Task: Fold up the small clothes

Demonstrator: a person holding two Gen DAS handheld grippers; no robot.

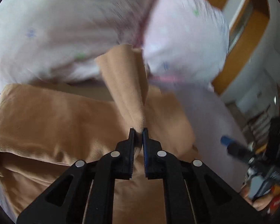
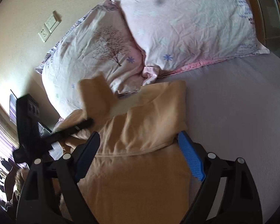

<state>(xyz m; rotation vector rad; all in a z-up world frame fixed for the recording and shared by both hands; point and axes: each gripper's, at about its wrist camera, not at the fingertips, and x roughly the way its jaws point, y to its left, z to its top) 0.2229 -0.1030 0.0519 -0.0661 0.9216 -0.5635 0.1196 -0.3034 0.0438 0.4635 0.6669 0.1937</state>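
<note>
A tan garment (image 1: 52, 123) lies partly folded on the lilac bed sheet (image 2: 242, 112). My left gripper (image 1: 138, 130) is shut on a strip of the tan garment, which stands up from the fingers towards the pillows. In the right wrist view the tan garment (image 2: 140, 168) fills the middle, and the left gripper (image 2: 87, 122) holds its lifted flap at the left. My right gripper (image 2: 138, 136) is open, its fingers spread over the garment's folded edge, holding nothing. It also shows at the right edge of the left wrist view (image 1: 225, 141).
Two pale pink printed pillows (image 2: 186, 24) (image 2: 95, 56) lie at the head of the bed, just beyond the garment. A cream wall with switches (image 2: 48, 26) is at the left. A wooden frame (image 1: 240, 43) stands beyond the bed's right side.
</note>
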